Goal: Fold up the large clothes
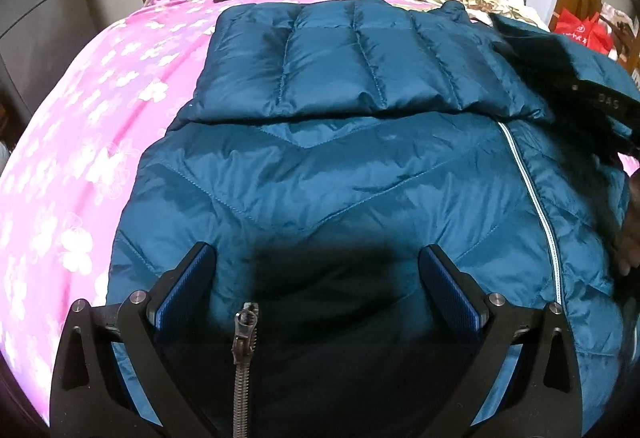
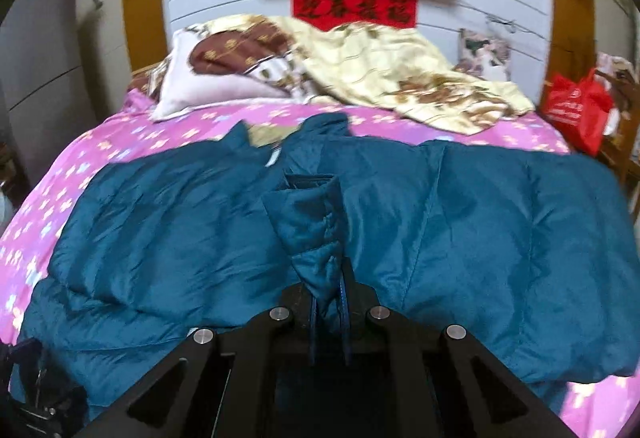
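Your right hand-held gripper point(image 2: 329, 298) clamped a sleeve of the teal quilted down jacket point(image 2: 480, 218) | jacket body lay far, widthwise | left hand-held gripper point(image 1: 316, 278) gaped above the near hem.

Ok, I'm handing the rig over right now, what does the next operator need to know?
Left gripper: open, poised over the jacket near its zipper pull, holding nothing.
Right gripper: shut on a sleeve, which is lifted over the jacket's body.
The jacket lies spread on the pink bedsheet.
Done: one quilted section already lies folded across the top.
Left: lay the held sleeve down, then fold the body smaller.
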Tool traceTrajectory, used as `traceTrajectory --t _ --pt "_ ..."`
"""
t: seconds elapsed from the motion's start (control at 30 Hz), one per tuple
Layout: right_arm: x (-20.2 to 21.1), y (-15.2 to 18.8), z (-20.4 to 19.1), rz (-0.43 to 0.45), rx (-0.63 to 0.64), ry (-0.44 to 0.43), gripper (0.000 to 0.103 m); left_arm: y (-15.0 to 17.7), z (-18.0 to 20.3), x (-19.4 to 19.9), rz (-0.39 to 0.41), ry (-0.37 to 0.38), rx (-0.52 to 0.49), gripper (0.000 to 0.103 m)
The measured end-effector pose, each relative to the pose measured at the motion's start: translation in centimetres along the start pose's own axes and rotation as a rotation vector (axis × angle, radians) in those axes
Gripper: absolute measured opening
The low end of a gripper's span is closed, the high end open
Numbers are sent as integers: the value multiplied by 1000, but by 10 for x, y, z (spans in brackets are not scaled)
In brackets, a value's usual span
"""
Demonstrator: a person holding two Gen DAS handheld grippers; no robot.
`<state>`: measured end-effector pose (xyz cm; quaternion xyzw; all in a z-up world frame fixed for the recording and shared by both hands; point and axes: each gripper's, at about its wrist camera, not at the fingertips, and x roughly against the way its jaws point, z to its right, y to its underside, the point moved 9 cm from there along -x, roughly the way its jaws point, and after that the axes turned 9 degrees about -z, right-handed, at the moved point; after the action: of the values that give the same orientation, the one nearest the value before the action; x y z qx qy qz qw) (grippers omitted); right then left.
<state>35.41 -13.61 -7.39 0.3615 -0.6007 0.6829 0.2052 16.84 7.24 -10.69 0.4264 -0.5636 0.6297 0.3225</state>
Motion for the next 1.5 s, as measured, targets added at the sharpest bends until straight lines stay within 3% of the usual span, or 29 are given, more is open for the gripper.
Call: traceTrajectory --t 0.53,0.67,0.7,0.77,0.8,0.83,1.03,1.2,1.33,1.43,1.5 --pt "-17 -1 -104 -10 156 -179 8 0 -1 -2 4 2 7 103" --pt "-24 -2 -115 -31 181 -150 10 0 -2 -3 3 5 7 103" --pt "-25 -1 -116 -40 185 -154 14 0 -2 -3 2 5 7 103" --pt "-22 3 -118 -56 197 -178 40 0 -1 -3 3 4 7 103" --pt "-19 5 -117 -56 204 -182 62 0 -1 -3 3 3 7 103" --pt "-14 7 -116 -43 215 -172 76 0 -2 -3 3 3 7 103" --pt "16 19 -89 -20 207 -107 81 -1 -1 -2 4 3 5 103" --pt "43 62 -26 -75 112 53 81 -10 4 14 74 15 -20 103" --pt "57 102 38 -130 -60 151 86 -31 24 30 112 127 -58 103" --pt "61 125 75 -151 -179 208 86 -62 33 41 140 157 -24 103" --pt "64 136 92 -150 -233 216 86 -88 44 35 116 213 -6 103"
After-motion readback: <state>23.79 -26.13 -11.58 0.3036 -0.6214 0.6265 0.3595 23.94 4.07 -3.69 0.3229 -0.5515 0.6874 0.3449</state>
